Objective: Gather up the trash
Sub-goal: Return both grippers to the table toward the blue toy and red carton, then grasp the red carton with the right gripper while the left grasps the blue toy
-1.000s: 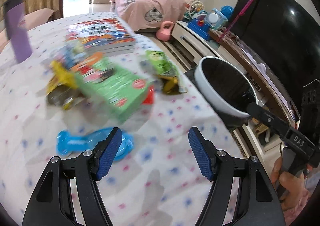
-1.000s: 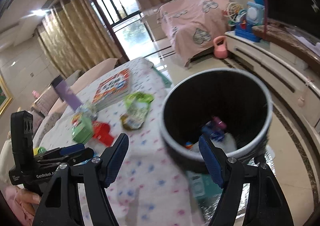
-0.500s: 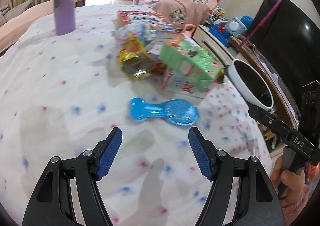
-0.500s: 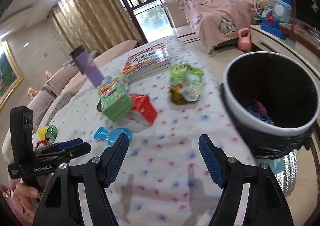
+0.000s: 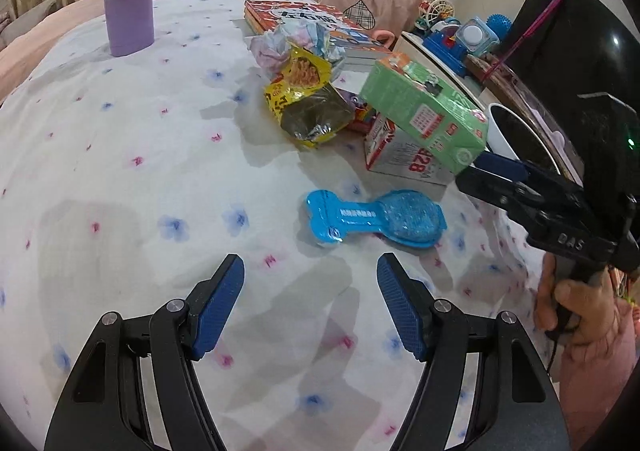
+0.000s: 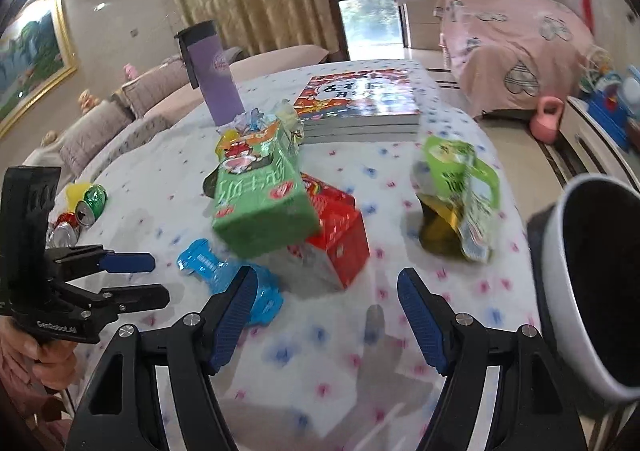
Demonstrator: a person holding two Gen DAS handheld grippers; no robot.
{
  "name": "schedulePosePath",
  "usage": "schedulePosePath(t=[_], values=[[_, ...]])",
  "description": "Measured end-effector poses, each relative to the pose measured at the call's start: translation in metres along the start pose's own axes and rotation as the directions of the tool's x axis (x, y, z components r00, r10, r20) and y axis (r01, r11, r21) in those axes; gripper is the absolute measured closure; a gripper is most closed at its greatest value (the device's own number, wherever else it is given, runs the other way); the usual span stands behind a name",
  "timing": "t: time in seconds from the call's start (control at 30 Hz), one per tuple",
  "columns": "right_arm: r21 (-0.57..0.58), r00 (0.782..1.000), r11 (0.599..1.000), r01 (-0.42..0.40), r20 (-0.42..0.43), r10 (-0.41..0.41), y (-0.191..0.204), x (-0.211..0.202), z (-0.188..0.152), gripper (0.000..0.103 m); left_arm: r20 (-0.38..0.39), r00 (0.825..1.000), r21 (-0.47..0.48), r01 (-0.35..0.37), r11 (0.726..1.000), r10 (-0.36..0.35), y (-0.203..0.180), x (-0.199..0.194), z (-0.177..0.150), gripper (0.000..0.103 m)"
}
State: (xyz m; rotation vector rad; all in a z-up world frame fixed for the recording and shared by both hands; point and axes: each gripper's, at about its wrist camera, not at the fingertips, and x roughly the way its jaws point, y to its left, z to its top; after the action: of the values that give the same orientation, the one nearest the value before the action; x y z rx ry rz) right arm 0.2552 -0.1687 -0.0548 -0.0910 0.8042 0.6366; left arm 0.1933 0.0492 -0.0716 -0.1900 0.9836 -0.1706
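Both grippers swing away from the trash bin point(image 6: 592, 283) toward the pile of rubbish on the table. In the right wrist view the bin, which a second ago filled the middle of the frame between the fingers, now sits at the right edge, and the right gripper point(image 6: 324, 315) hangs over the cloth just in front of the red box point(image 6: 340, 235). In the left wrist view the blue plastic wrapper point(image 5: 376, 219), earlier behind the left finger, lies ahead of the left gripper point(image 5: 310, 303), and the bin point(image 5: 516, 135) shrinks to a sliver behind the green carton point(image 5: 424, 111)
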Motion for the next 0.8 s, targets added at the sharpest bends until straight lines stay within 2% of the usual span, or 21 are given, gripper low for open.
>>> schedulePosePath(t=[0.27,0.3,0.33,0.37,0.5,0.6,0.67,0.77,0.8], values=[[0.008,0.996,0.997,-0.075,-0.039,0.076,-0.006,0.029,0.018,0.03,-0.005,1.0,0.016,0.008,1.0,-0.008,0.001,0.007,0.008,0.032],[0.013,0.995,0.996,-0.083,-0.046,0.083,-0.007,0.032,0.019,0.034,-0.004,1.0,0.025,0.01,1.0,-0.01,0.0,0.008,0.01,0.032],[0.016,0.995,0.996,-0.084,-0.053,0.085,-0.007,0.033,0.019,0.051,-0.003,1.0,0.034,0.008,0.999,-0.008,-0.002,0.009,0.012,0.032],[0.018,0.995,0.997,-0.079,-0.062,0.08,-0.006,0.034,0.019,0.058,-0.001,1.0,0.047,0.005,0.999,-0.005,-0.004,0.01,0.014,0.032],[0.052,0.997,0.997,-0.052,-0.056,0.055,-0.008,0.024,0.012,0.063,0.011,1.0,0.126,0.013,0.992,-0.015,-0.013,0.012,0.02,0.031],[0.117,0.998,0.992,-0.038,-0.047,0.044,-0.016,0.011,0.002,0.065,0.021,0.999,0.23,0.021,0.973,-0.026,-0.025,0.014,0.024,0.028],[0.165,0.998,0.986,-0.029,-0.043,0.037,-0.024,0.0,-0.006,0.065,0.017,0.999,0.326,0.041,0.945,-0.049,-0.035,0.018,0.026,0.027],[0.221,0.999,0.975,-0.014,-0.044,0.024,-0.033,-0.017,-0.02,0.066,-0.013,0.998,0.413,0.06,0.909,-0.06,-0.042,0.027,0.028,0.026],[0.23,0.999,0.973,-0.003,-0.043,0.013,-0.035,-0.021,-0.024,0.066,-0.03,0.995,0.43,0.097,0.898,-0.093,-0.042,0.029,0.029,0.025]])
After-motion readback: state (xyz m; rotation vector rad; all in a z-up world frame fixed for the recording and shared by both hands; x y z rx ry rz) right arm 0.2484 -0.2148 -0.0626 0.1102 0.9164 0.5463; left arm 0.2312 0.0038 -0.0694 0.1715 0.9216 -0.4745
